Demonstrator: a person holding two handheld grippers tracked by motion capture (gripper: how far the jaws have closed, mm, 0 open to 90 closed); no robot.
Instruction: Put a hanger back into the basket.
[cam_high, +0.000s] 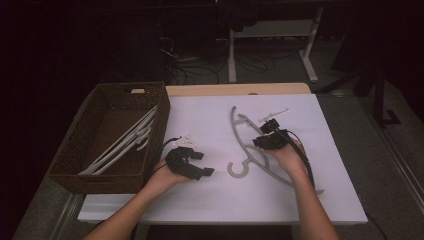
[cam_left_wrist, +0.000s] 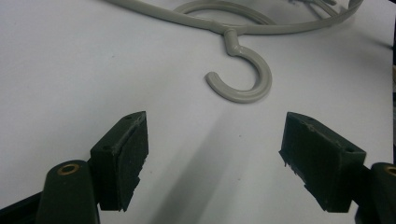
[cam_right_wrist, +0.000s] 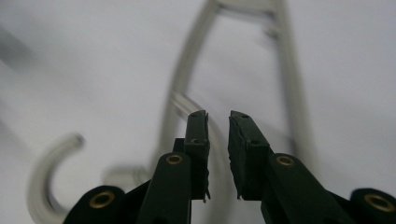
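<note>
A grey plastic hanger (cam_high: 243, 142) lies flat on the white table (cam_high: 210, 197), its hook (cam_high: 237, 170) pointing toward the near edge. My right gripper (cam_high: 262, 135) hovers over the hanger's middle; in the right gripper view its jaws (cam_right_wrist: 218, 122) stand a narrow gap apart with nothing between the pads, the blurred hanger (cam_right_wrist: 184, 79) beneath them. My left gripper (cam_high: 205, 164) rests low to the left of the hook. Its jaws (cam_left_wrist: 215, 149) are wide apart and empty, and the hook (cam_left_wrist: 247, 79) lies just beyond them.
A brown wicker basket (cam_high: 107, 90) stands at the table's left edge with several pale hangers (cam_high: 125, 142) lying inside. Beyond the table's far edge are desk legs and cables on a dark floor.
</note>
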